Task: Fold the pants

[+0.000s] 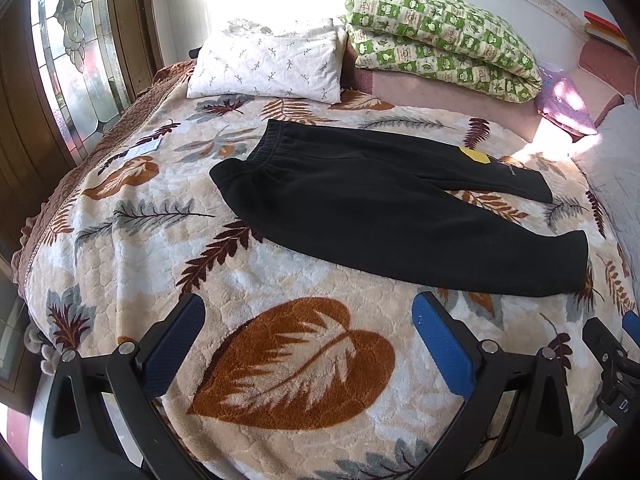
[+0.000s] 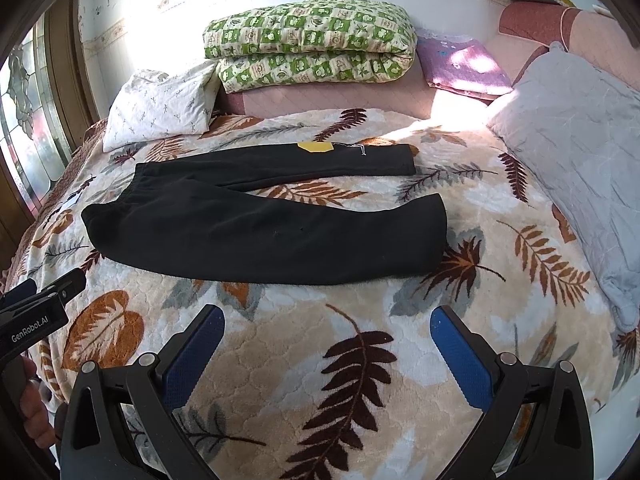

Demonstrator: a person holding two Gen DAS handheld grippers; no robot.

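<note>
Black pants point(image 1: 384, 204) lie flat on a leaf-patterned blanket point(image 1: 280, 360), waistband to the left, both legs spread to the right, with a yellow patch point(image 1: 476, 156) on the far leg. They also show in the right wrist view point(image 2: 260, 232). My left gripper point(image 1: 308, 320) is open and empty, hovering above the blanket short of the near leg. My right gripper point(image 2: 328, 328) is open and empty, also short of the near leg. The right gripper's edge shows in the left wrist view point(image 1: 612, 356); the left gripper's side shows in the right wrist view point(image 2: 40, 300).
A white pillow point(image 1: 272, 64) and a folded green checkered quilt point(image 1: 440, 40) lie at the head of the bed. A grey pillow point(image 2: 580, 152) lies at the right, a purple cloth point(image 2: 460, 64) behind it. A glass-paned door point(image 1: 76, 48) stands left.
</note>
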